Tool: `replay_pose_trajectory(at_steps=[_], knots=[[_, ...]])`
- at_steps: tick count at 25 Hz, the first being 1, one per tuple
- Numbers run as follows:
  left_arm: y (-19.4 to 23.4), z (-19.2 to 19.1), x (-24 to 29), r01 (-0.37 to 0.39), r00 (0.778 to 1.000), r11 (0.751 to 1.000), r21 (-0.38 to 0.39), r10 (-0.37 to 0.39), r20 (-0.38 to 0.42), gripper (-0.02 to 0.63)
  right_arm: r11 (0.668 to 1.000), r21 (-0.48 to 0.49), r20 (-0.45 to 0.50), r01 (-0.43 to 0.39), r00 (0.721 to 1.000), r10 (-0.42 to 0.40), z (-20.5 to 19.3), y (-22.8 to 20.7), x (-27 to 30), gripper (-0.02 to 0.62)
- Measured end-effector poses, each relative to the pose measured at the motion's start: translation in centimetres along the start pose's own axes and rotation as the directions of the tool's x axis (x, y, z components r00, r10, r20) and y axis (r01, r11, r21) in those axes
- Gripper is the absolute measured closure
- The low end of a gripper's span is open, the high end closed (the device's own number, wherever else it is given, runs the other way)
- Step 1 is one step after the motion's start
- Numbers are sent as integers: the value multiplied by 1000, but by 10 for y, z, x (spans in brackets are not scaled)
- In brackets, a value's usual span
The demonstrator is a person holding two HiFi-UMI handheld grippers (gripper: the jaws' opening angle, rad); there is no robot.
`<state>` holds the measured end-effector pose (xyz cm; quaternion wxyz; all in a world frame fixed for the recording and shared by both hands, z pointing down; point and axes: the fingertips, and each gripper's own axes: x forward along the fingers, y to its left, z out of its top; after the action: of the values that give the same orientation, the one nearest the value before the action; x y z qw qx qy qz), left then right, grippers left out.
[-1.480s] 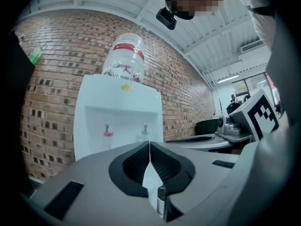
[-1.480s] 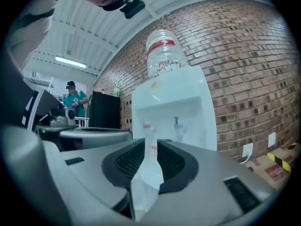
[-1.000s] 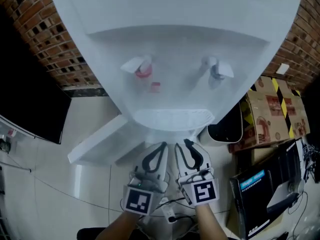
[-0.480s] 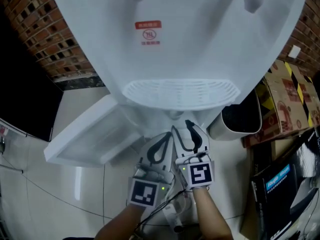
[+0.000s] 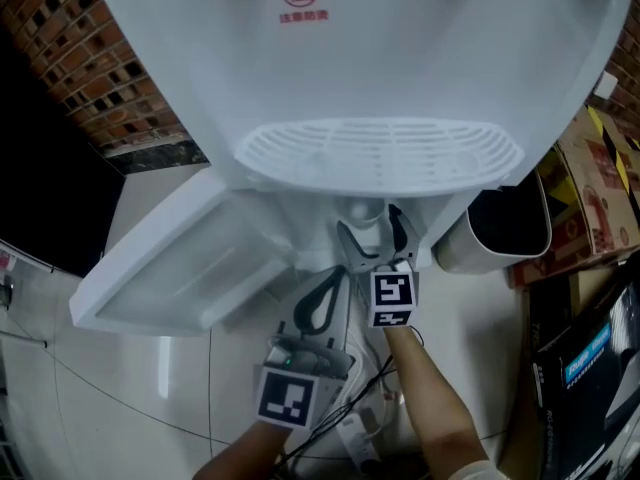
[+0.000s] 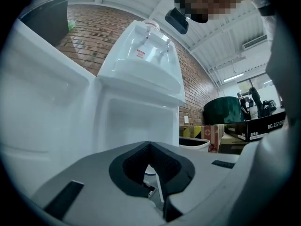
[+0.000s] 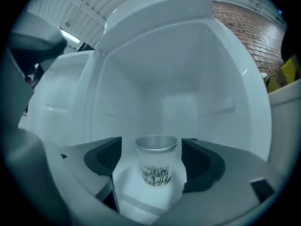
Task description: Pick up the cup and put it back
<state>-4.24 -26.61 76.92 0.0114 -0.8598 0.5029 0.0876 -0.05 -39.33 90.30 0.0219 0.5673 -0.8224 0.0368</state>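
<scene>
Care suits the small frosted cup (image 7: 157, 166) with its grey rim and tree print: it looks light, thin-walled and smooth, so it is probably easy to tip or let slip. It stands upright inside the open lower compartment of the white water dispenser (image 5: 400, 88), between the jaws of the right gripper (image 5: 372, 233), which are opening wide and clear of its sides. Mid-wall, just below the rim, seems the safest hold. The left gripper (image 6: 149, 147) hangs back, jaws together and empty.
</scene>
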Motion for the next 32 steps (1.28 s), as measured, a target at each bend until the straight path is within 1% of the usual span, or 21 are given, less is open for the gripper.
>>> replay_pose_trajectory(at_steps=[2, 6, 7, 8, 9, 12, 17, 22, 27, 32], knots=[[2, -1, -2, 1, 1000, 1000, 7, -1, -8, 602, 1000, 10, -14, -1, 1000, 1, -8, -4, 13, 187], [8, -4, -7, -2, 1000, 1000, 17, 2, -15, 603, 1000, -21, -41, 3, 999, -4, -18, -9, 28, 187], [8, -6, -8, -3, 1000, 1000, 18, 3, -19, 602, 1000, -26, -45, 5, 999, -6, -20, -10, 30, 200], [9, -8, -9, -3, 1000, 1000, 19, 4, -24, 602, 1000, -28, -47, 8, 999, -9, -21, -11, 31, 245], [9, -9, -9, -1, 1000, 1000, 22, 2, -27, 602, 1000, -29, -50, 9, 999, -10, -21, -12, 32, 255], [9, -10, -11, 1, 1000, 1000, 28, 0, -30, 601, 999, -35, -47, 3, 999, -4, -15, -11, 31, 258], [11, -5, -10, -1, 1000, 999, 37, 2, -22, 601, 998, -51, 0, -21, 1000, 21, 12, 4, 10, 259], [9, 11, -8, -11, 1000, 999, 48, 11, -13, 603, 996, -75, 48, -50, 997, 54, 50, 23, -23, 261], [5, 36, -6, -34, 999, 998, 57, 34, 2, 603, 983, -160, 64, -87, 993, 99, 83, 35, -59, 261], [-6, 74, -12, -48, 999, 998, 34, 49, -6, 603, 989, -124, 86, -80, 992, 91, 127, 48, -107, 262]])
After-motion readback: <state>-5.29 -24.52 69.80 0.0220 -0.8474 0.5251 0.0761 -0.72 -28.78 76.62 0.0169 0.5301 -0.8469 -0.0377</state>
